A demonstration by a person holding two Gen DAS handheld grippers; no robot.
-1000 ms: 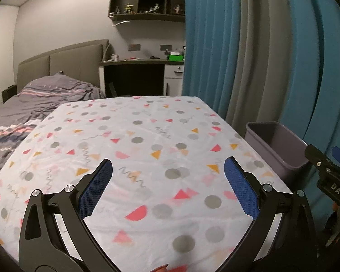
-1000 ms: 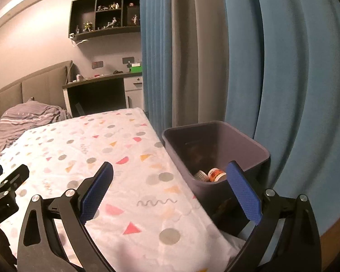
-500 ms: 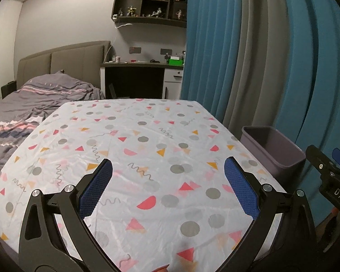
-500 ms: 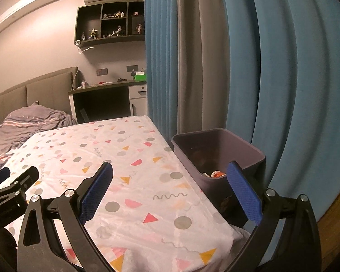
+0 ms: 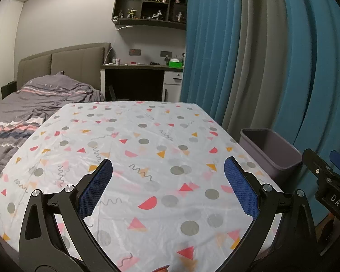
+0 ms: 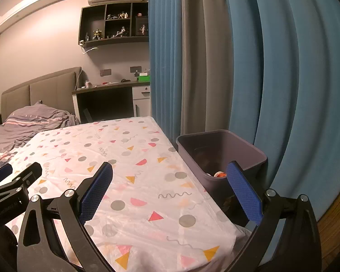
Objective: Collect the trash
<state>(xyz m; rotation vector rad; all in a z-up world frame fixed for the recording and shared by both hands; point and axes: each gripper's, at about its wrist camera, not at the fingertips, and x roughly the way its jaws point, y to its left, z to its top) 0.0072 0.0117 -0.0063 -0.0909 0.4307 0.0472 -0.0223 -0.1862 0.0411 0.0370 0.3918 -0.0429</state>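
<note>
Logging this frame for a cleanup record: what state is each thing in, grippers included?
Left gripper: open, empty, above the table.
Right gripper: open, empty.
Bin: upright beside the table, no lid, some trash at its bottom.
Table: covered by a patterned cloth, no trash visible on it.
Curtains: drawn.

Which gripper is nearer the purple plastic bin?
The right gripper. In its own view the purple plastic bin sits just behind its right finger; the left gripper hangs over the patterned tablecloth, farther from the bin.
</note>
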